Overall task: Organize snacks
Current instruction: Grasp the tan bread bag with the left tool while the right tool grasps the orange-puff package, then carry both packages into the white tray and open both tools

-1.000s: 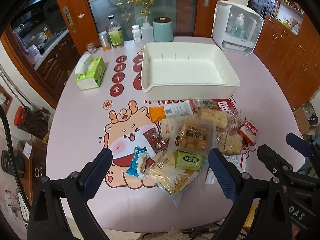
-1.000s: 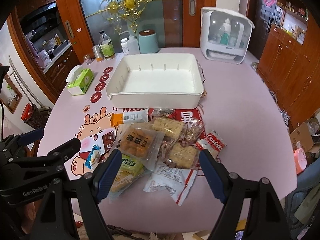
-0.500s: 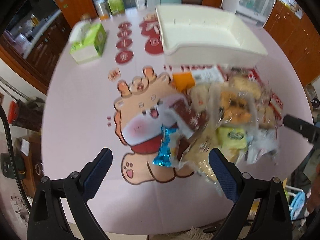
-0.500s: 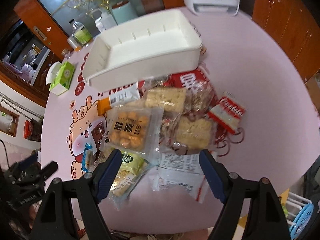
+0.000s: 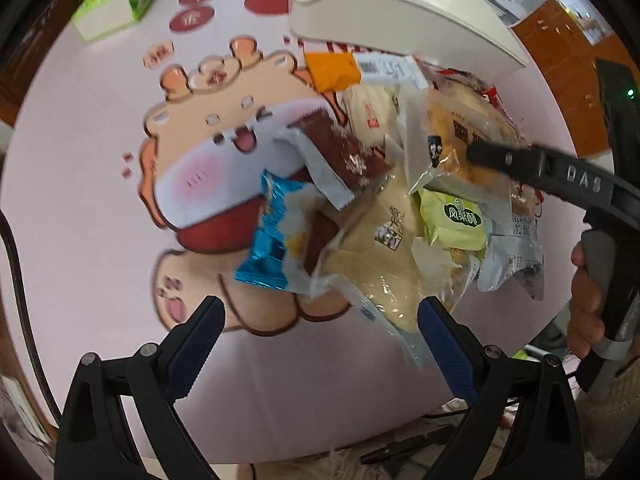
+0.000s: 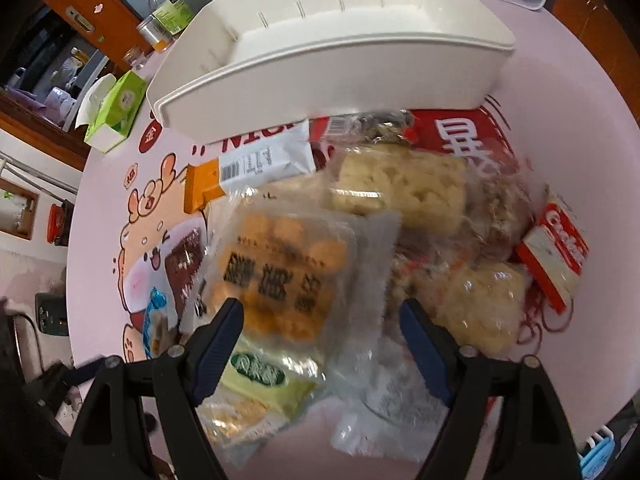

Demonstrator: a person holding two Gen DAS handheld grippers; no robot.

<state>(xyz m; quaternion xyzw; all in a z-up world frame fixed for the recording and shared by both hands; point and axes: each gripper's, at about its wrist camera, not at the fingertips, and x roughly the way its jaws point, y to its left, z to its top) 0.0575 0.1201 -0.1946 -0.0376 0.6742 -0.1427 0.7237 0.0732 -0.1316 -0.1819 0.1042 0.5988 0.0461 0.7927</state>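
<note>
Both wide open, the left hand-held gripper (image 5: pixel 318 326) and right hand-held gripper (image 6: pixel 322 322) hover over overlapping snack packets (image 6: pixel 288 268) — probably snagging two.

A round table (image 6: pixel 568 92) with a pale pink cover printed with a cartoon animal (image 5: pixel 224 168). On it lie a heap of wrapped snacks (image 6: pixel 360 248), an empty white tray (image 6: pixel 328 48) just behind the heap, a green tissue box (image 6: pixel 116 110) to the left, and bottles (image 6: pixel 168 12) at the far edge.

Both hand-held grippers angled steeply down — left hand-held gripper (image 5: pixel 318 318), right hand-held gripper (image 6: pixel 320 322) spread wide.
</note>
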